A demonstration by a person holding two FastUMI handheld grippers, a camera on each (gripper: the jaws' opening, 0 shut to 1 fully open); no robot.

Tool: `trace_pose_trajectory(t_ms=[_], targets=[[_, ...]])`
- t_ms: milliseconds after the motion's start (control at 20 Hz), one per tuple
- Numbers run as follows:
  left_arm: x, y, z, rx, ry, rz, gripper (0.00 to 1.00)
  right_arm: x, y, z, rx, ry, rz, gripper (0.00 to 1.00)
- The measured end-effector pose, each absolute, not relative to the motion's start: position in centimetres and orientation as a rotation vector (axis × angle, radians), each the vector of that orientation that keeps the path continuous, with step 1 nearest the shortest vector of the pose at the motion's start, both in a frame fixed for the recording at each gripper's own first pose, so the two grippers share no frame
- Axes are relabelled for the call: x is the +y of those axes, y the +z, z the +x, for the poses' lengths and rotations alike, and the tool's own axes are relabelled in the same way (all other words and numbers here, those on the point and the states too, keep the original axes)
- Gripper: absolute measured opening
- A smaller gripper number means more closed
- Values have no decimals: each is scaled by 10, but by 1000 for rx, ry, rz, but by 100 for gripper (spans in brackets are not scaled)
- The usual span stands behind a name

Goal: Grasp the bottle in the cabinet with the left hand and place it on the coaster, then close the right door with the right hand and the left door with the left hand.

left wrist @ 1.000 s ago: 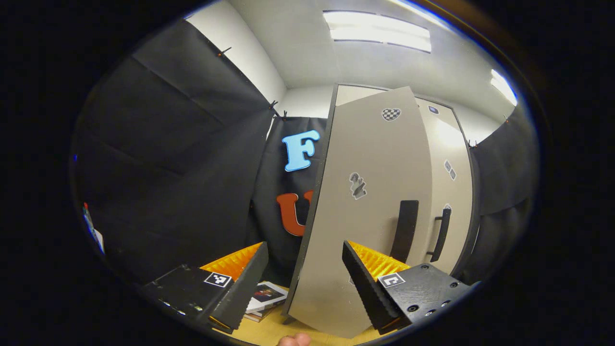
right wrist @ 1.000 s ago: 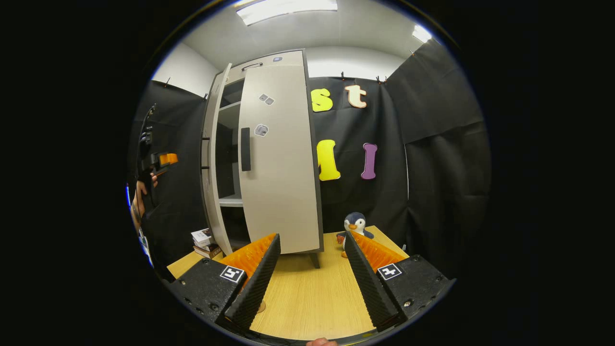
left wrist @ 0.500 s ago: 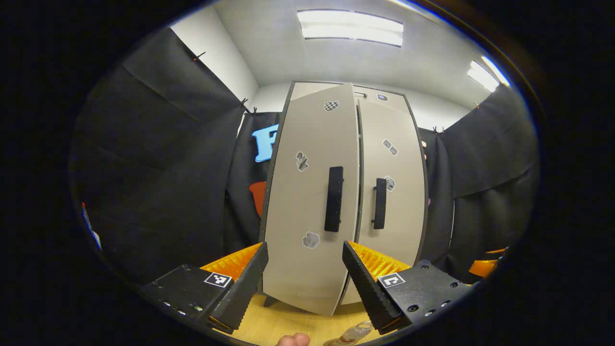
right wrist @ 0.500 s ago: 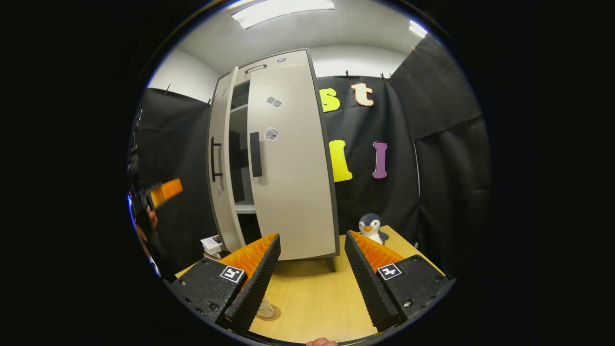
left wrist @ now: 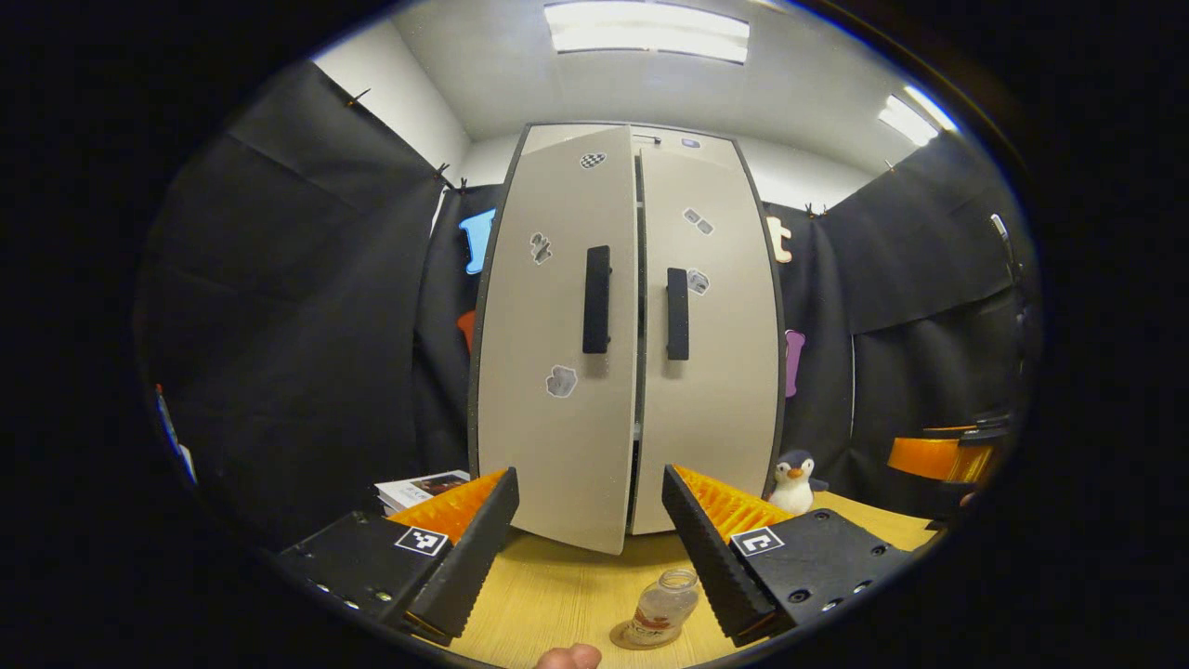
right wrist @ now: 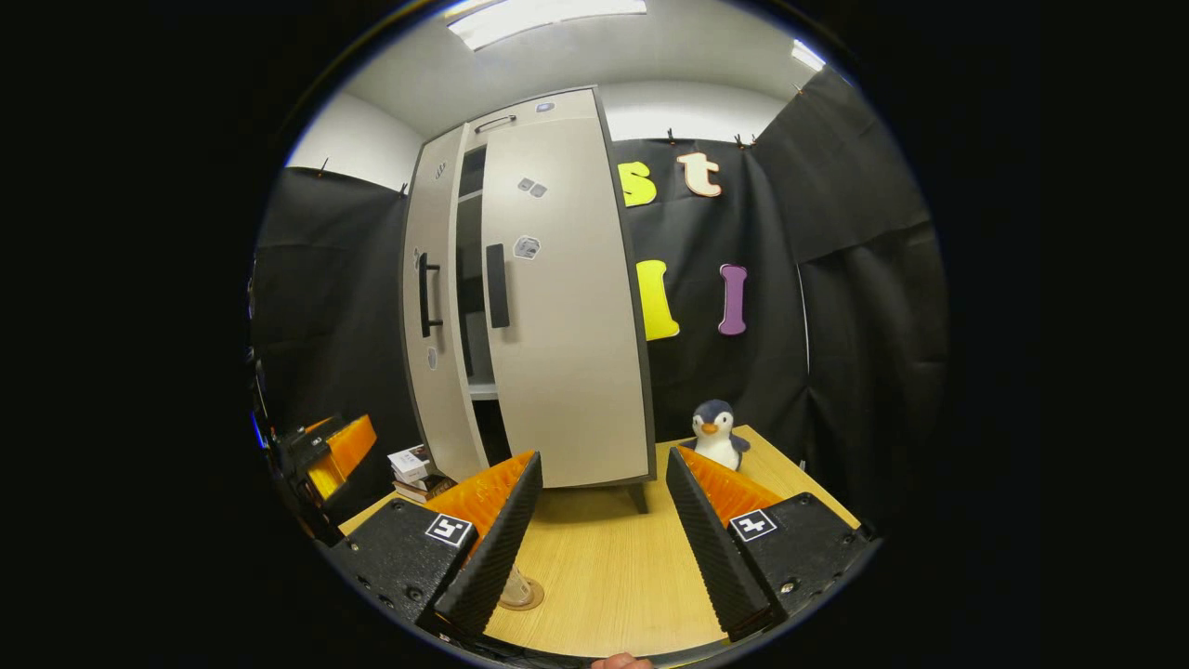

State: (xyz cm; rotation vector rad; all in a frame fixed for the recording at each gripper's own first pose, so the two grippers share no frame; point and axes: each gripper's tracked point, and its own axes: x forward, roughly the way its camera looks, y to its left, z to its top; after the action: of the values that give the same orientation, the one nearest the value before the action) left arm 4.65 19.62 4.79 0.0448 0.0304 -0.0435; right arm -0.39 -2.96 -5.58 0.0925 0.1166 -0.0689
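Left gripper [left wrist: 585,520]: jaws wide apart, nothing between them, touching nothing; fingers wedge-shaped with ribbed inner faces, each mounted on a blocky body bearing a small square marker. It is held level above the table [left wrist: 557,595], pointing straight at the cabinet [left wrist: 632,325]; a fingertip of the holding hand [left wrist: 568,658] shows at the bottom edge. Just below and between its fingers, nearer the right one, the bottle [left wrist: 661,609] stands upright on the coaster [left wrist: 627,639]: clear, rounded, with a label, resting on a flat round disc. Ahead, the left door [left wrist: 557,344] and right door [left wrist: 711,334] are smooth flat panels with dark bar handles and small stickers; the left door's lower edge stands slightly proud of the right, with a narrow dark gap between them. A stack of books [left wrist: 423,486] lies beyond the left finger; a plush penguin [left wrist: 794,481] sits beyond the right finger. Right gripper [right wrist: 594,506]: jaws likewise wide and empty, held level over the wood-grain table top, aimed at the cabinet from its right side. From here the gap between the doors shows a shelf inside. The bottle base and coaster show just behind its left finger.
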Motion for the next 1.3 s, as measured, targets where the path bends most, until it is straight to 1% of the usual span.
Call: trace_pose_trajectory(t_ms=[50, 100, 150, 200, 800, 1300], targets=[[196, 47, 46, 34, -42, 46, 95, -31, -56, -5, 118, -74, 99, 83], [197, 46, 46, 36, -41, 50, 99, -32, -56, -6, 118, -76, 105, 83], [198, 46, 45, 36, -41, 57, 95, -32, -57, -5, 118, -77, 113, 83], [199, 47, 45, 33, -42, 62, 94, -31, -57, -5, 118, -75, 118, 83], [196, 49, 49, 17, -58, 56, 95, -24, -64, -5, 142, -67, 112, 83], [198, 50, 49, 21, -41, 50, 95, -18, -64, 1, 150, -56, 124, 83]])
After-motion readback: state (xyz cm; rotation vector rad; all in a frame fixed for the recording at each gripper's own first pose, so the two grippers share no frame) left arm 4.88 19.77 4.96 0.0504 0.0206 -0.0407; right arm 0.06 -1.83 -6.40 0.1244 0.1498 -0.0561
